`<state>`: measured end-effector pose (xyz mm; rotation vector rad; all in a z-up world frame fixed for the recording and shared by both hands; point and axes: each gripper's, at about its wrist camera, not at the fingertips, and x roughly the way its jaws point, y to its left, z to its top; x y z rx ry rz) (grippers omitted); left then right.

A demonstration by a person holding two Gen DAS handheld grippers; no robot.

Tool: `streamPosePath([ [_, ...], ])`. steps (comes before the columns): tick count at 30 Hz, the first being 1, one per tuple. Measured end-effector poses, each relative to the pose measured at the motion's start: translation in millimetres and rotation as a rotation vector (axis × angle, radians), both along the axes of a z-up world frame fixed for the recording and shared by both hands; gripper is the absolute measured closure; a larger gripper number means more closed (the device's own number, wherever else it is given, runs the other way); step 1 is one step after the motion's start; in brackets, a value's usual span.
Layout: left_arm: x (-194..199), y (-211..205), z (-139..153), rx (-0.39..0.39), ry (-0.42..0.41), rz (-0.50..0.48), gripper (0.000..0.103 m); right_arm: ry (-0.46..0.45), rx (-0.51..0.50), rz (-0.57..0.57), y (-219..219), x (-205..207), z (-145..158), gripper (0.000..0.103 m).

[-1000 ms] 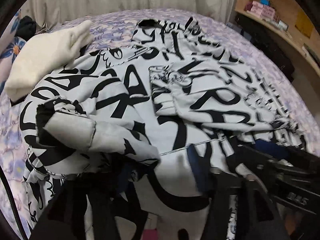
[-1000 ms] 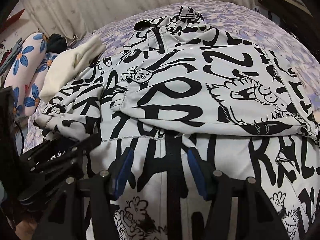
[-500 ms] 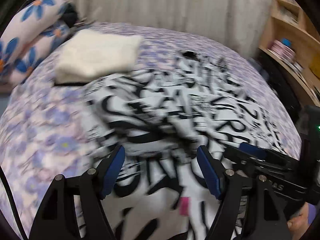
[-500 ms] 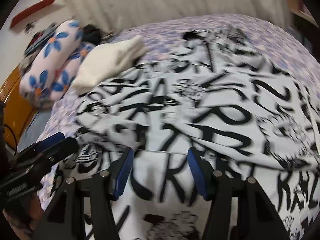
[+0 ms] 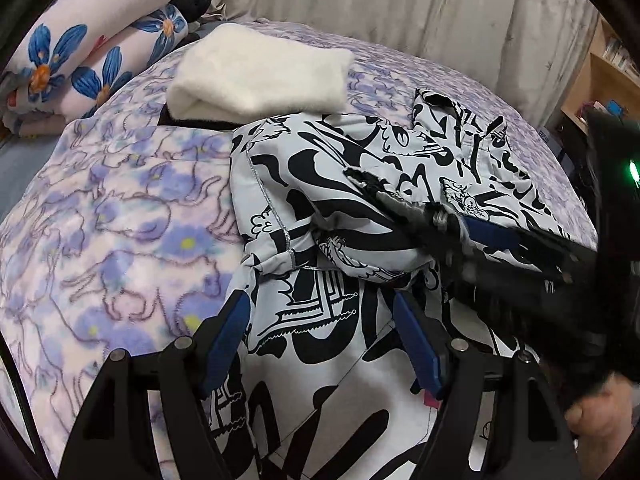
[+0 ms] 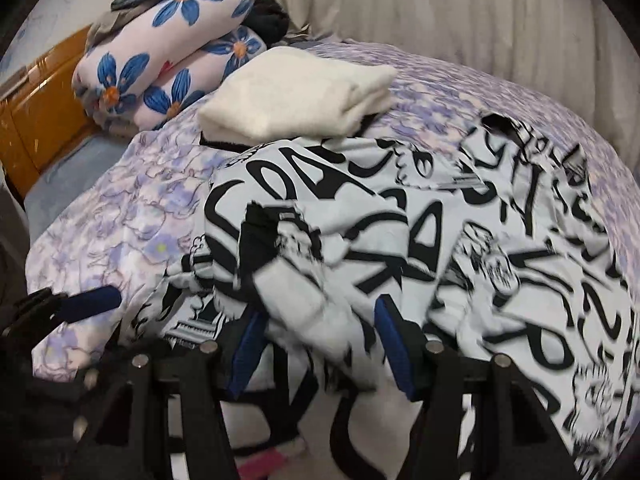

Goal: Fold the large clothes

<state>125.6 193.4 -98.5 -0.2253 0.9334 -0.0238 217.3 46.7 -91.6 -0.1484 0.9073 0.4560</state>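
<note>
A white jacket with black graffiti lettering (image 5: 320,152) (image 6: 500,248) lies spread on the bed. One sleeve is bunched at its left side, its black cuff (image 5: 372,188) (image 6: 260,232) sticking up. My right gripper (image 6: 318,344) (image 5: 472,232) is closing on this sleeve; the fabric fills the gap and the blue pads (image 6: 390,352) press on it. My left gripper (image 5: 320,340) stands open just above the jacket's hem, nothing between its fingers. One of its blue pads (image 6: 92,300) shows at the left of the right wrist view.
A folded cream cloth (image 5: 260,76) (image 6: 296,100) lies beyond the jacket on the purple flowered blanket (image 5: 120,240). Rolled quilts with blue flowers (image 5: 100,40) sit at the back left by a wooden bed frame (image 6: 32,112). Curtains hang behind; a shelf (image 5: 612,68) is at right. A hand (image 5: 600,412) holds the right gripper.
Both views have swung left toward the quilts. The left gripper has come free of the sleeve and opened wider. The right gripper has moved across and now has the sleeve between its pads.
</note>
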Motion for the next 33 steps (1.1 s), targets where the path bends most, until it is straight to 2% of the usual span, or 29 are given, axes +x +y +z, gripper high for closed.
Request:
streamPosePath([
  [1,-0.7,-0.5,0.6,-0.001,-0.002,-0.002,0.03,0.0,0.011,-0.017,-2.9,5.2,6.5,0.09],
  [4,-3.1,-1.0,2.0,0.0,-0.008,-0.004,0.03,-0.066,0.089,-0.084,-25.6,8.7,34.9,0.091],
  [8,-5.5,-1.6,0.1,0.011,-0.006,-0.006,0.03,-0.122,0.247,-0.285,-98.6,7.1,71.8,0.092],
  [10,-6.0,-1.1,-1.5,-0.002,-0.002,-0.009,0.03,-0.107,0.288,-0.375,-134.6,3.5,71.3,0.092],
  [12,-5.9,-2.1,-2.1,-0.011,0.002,-0.013,0.03,-0.084,0.285,-0.434,-160.0,-2.0,60.9,0.092],
  [14,-3.8,-3.8,-2.6,-0.014,0.005,-0.024,0.03,-0.023,0.261,-0.485,-183.8,-6.7,38.4,0.092],
  [17,1.1,-6.6,-1.6,-0.019,0.014,-0.052,0.03,0.188,0.259,-0.535,-212.5,-8.8,-10.2,0.087],
  [20,12.4,-3.3,2.5,-0.007,0.022,-0.083,0.03,0.287,0.277,-0.558,-231.6,-15.0,-35.1,0.076],
  [24,38.1,9.3,4.3,0.02,0.041,-0.099,0.03,0.245,0.361,-0.552,-248.3,-17.5,-26.5,0.051],
  [27,69.4,22.1,-1.2,0.019,0.077,-0.105,0.03,0.217,0.414,-0.549,-256.6,-1.2,-19.1,0.04],
  [33,128.1,48.2,-30.2,-0.057,0.165,-0.102,0.03,0.286,0.36,-0.489,-243.5,53.7,-37.8,0.039],
])
